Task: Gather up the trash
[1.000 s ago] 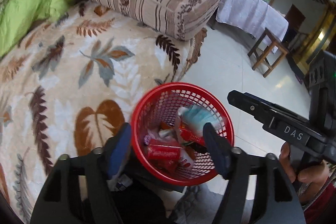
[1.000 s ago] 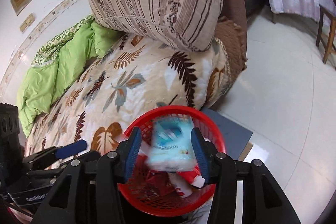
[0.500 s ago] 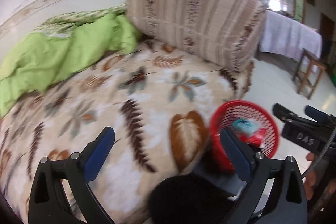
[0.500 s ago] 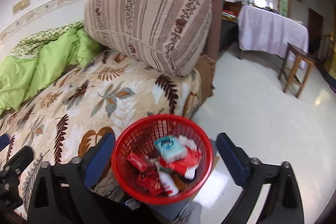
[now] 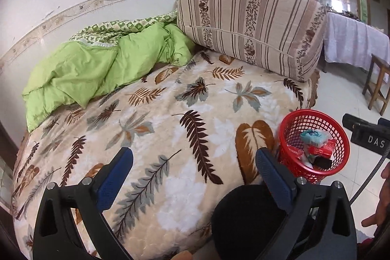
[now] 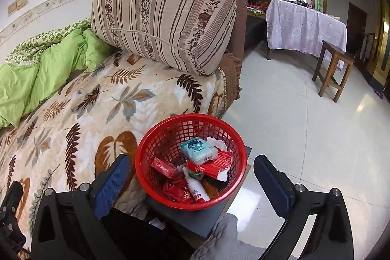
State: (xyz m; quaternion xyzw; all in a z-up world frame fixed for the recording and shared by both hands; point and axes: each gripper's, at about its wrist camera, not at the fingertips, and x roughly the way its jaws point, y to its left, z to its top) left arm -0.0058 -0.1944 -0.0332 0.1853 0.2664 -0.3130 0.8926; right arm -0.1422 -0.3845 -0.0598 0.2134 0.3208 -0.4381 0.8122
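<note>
We hold our left hand-held gripper (image 5: 193, 162) over the leaf-patterned blanket (image 5: 156, 133), its blue-padded fingers (image 5: 114, 172) spread wide apart with nothing between them. Off to its right and a little ahead stands the red mesh basket (image 5: 287, 138), beside the bed's edge, with a pale blue tissue pack (image 5: 313, 137) on top of the trash inside.

Our right hand-held gripper (image 6: 192, 177) is likewise wide open and empty. The red mesh basket (image 6: 156, 145) sits between and just ahead of its fingers, resting on a dark flat surface (image 6: 195, 218) next to the bed. In the basket we see the pale blue tissue pack (image 6: 198, 150) lying on a torn red carton (image 6: 214, 162), a red cigarette box (image 6: 163, 167) toward the left finger, a small white tube (image 6: 197, 190) and a crumpled red wrapper (image 6: 175, 191).

Far ahead of both grippers a striped cushion (image 6: 165, 21) leans on the sofa arm, and a green quilt (image 5: 97, 65) lies ahead to the left.
</note>
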